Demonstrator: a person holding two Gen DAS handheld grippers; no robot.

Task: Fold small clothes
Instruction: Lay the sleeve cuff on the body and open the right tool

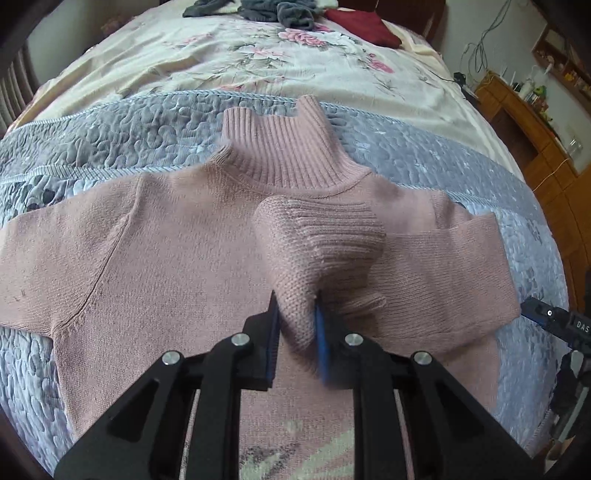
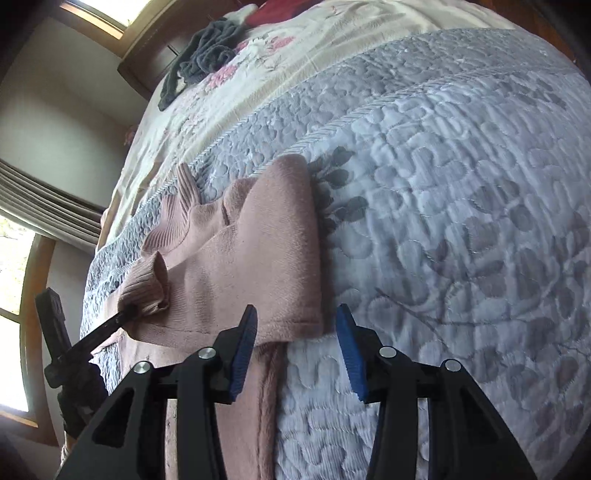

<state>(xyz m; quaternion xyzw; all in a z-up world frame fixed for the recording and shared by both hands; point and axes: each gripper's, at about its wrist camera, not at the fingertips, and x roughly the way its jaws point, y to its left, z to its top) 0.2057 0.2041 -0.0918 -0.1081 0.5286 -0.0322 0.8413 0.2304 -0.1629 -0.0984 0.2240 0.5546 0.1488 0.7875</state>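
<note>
1. A dusty-pink knitted sweater (image 1: 159, 236) with a ribbed high collar lies front-up on a bed, spread across a grey-blue quilted bedspread (image 1: 110, 129) with a pebbled stitch pattern.
2. The left hand-held gripper (image 1: 295, 314) is clenched on the ribbed cuff end of one sleeve (image 1: 317, 236); that sleeve has been drawn across the sweater's chest, so the cuff bunches up just in front of the blue finger pads (the fabric fills the gap between them).
3. The other sleeve stretches flat toward the left edge of the left wrist view.
4. In the right wrist view the same sweater (image 2: 258, 251) appears from its side, with one folded edge running straight along the quilt, and the left hand-held gripper (image 2: 129, 314) shows as a dark finger pinching the cuff.
5. The right hand-held gripper (image 2: 295, 350) is released, its blue pads spread wide with nothing between them; it hovers just over the sweater's lower edge, where pink knit meets the bedspread.
6. Beyond the quilt lies a cream sheet (image 1: 221, 55) printed with pink flowers.
7. At the far end of the bed sit a heap of grey clothes (image 1: 273, 11) and a dark red garment (image 1: 362, 26).
8. A wooden cabinet (image 1: 535, 155) stands beside the bed.
</note>
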